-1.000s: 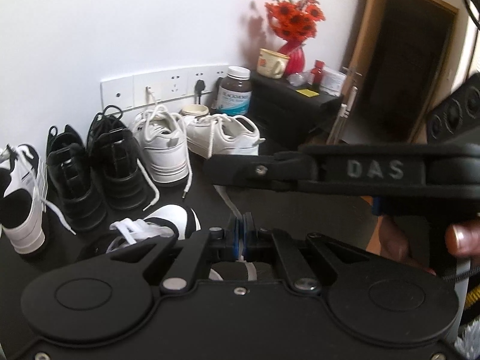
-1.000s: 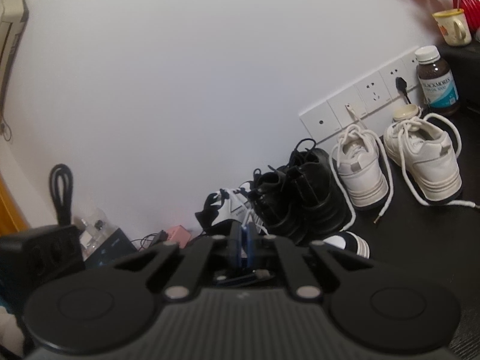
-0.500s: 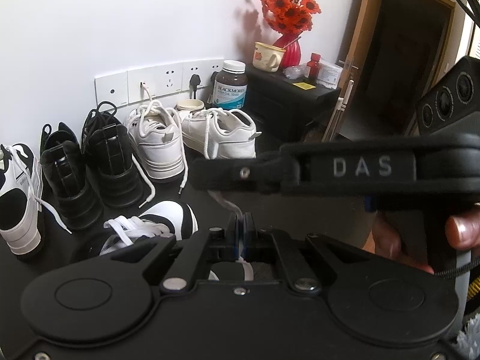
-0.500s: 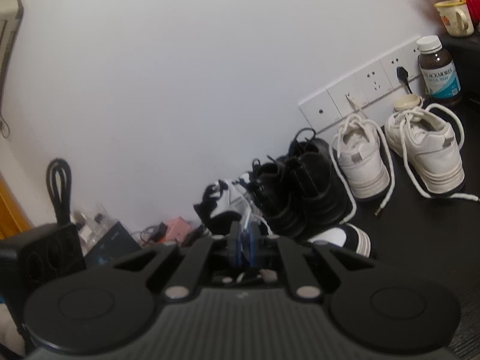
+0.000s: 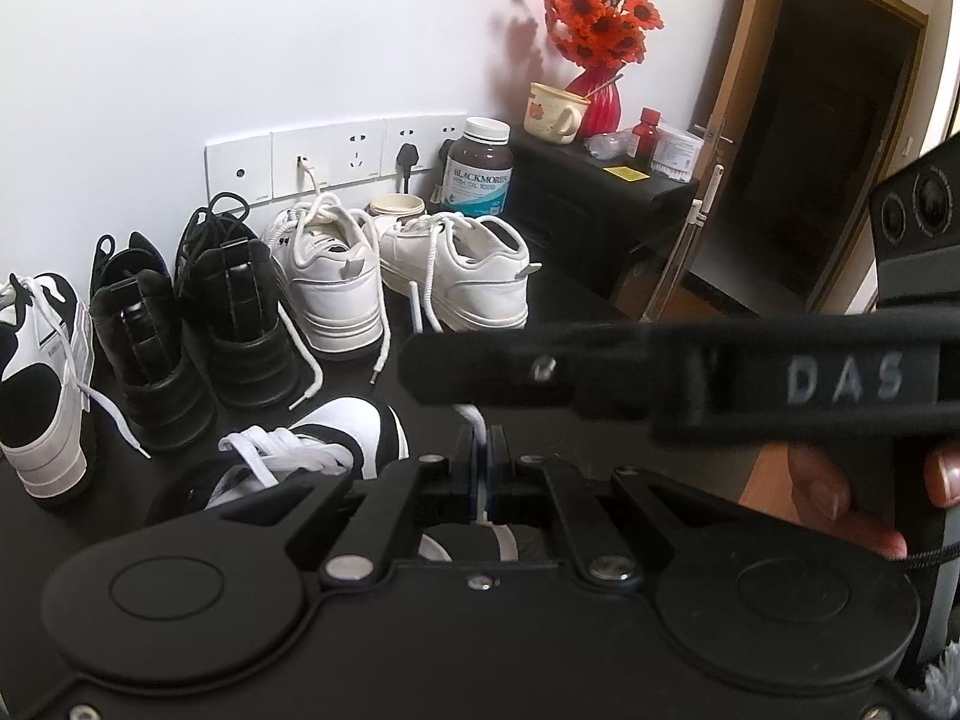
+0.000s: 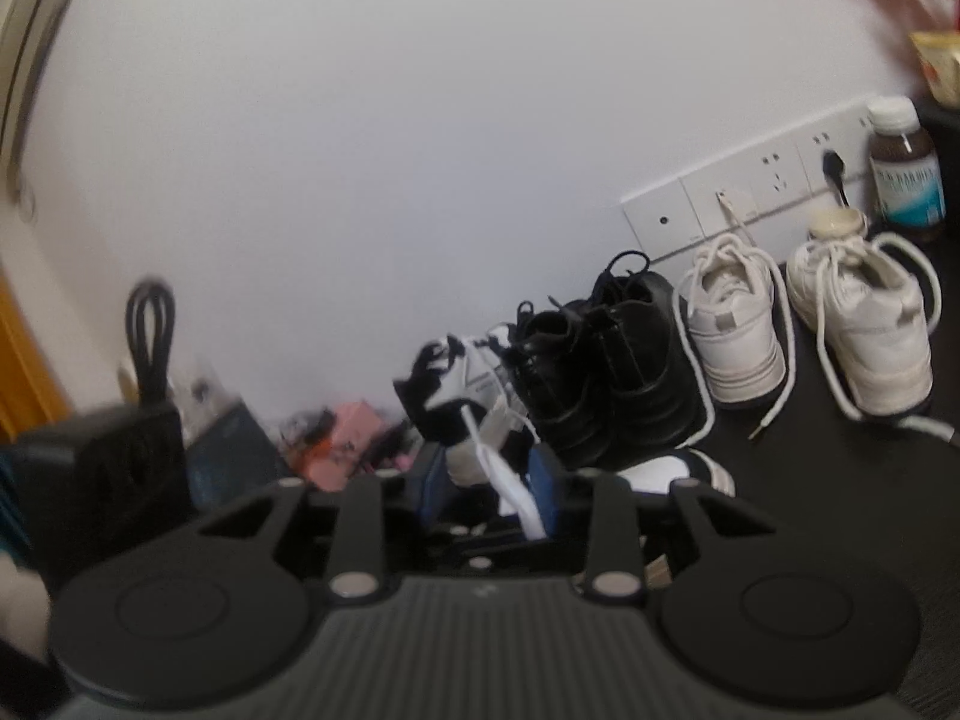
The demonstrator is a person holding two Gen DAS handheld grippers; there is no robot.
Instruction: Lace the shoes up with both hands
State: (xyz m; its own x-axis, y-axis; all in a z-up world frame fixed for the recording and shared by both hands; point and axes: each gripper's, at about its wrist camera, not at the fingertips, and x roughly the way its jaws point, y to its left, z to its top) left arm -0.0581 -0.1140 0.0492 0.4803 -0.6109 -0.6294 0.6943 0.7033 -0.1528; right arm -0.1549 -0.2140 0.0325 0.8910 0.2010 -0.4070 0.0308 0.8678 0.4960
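Left wrist view: the left claw is pressed together, pinching a white lace that rises from the near black-and-white shoe on the dark worktop. The right claw's arm, held by a hand, crosses just beyond it from the right. Farther off, along the wall, stand a black-and-white shoe, two black shoes and two white shoes, with a bottle behind.

Right wrist view, blurred: the right claw, shut a second ago, is now opening. A white lace end lies between its spread pads, against the right pad, no longer squeezed. This likely means the right side is releasing the lace to regrip, while the left keeps tension.
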